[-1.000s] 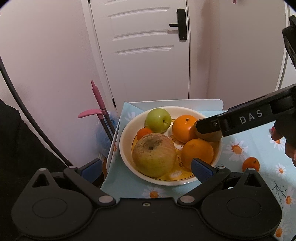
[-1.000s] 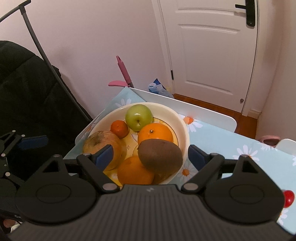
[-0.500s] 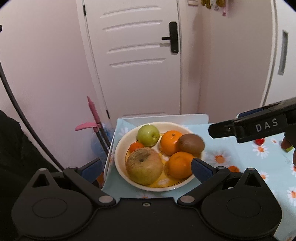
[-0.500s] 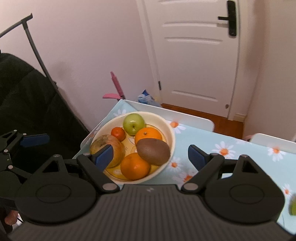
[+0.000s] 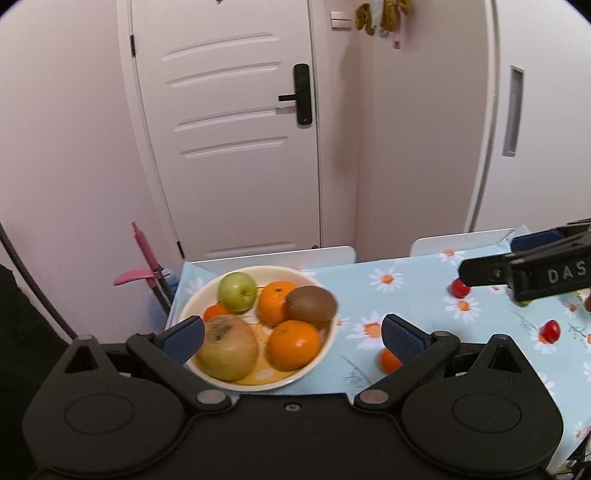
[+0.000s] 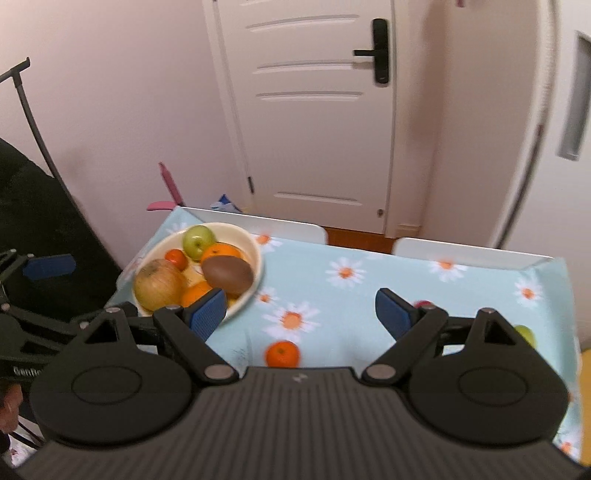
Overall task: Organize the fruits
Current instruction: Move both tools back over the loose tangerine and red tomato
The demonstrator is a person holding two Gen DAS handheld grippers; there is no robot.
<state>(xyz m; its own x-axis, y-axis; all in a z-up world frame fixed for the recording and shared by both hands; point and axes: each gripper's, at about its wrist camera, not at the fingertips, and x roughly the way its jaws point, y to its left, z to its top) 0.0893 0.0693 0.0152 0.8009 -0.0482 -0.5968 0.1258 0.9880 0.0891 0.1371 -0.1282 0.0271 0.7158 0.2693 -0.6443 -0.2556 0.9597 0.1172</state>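
Right wrist view shows your right tongs [image 6: 299, 308] spread wide and empty, with the loose mandarin [image 6: 282, 353] on the desk [image 6: 369, 269] just below and between the fingers. The bowl [image 6: 255, 254] of fruit sits ahead to their left. Lower straight over the mandarin, centre it, and close gently. Your left tongs [image 5: 291, 338] also hang released near the bowl.

A white panelled door [image 5: 236, 147] with a black lever handle [image 5: 300, 95] fills the far wall. A pale blue tablecloth printed with daisies [image 6: 332, 273] covers the table — two white chair backs [image 6: 258, 221] stand at its far edge. A pink-handled cleaning tool [image 5: 142, 251] leans beside the door (lower end hidden). A plush toy [image 5: 380, 16] hangs high on the wall.
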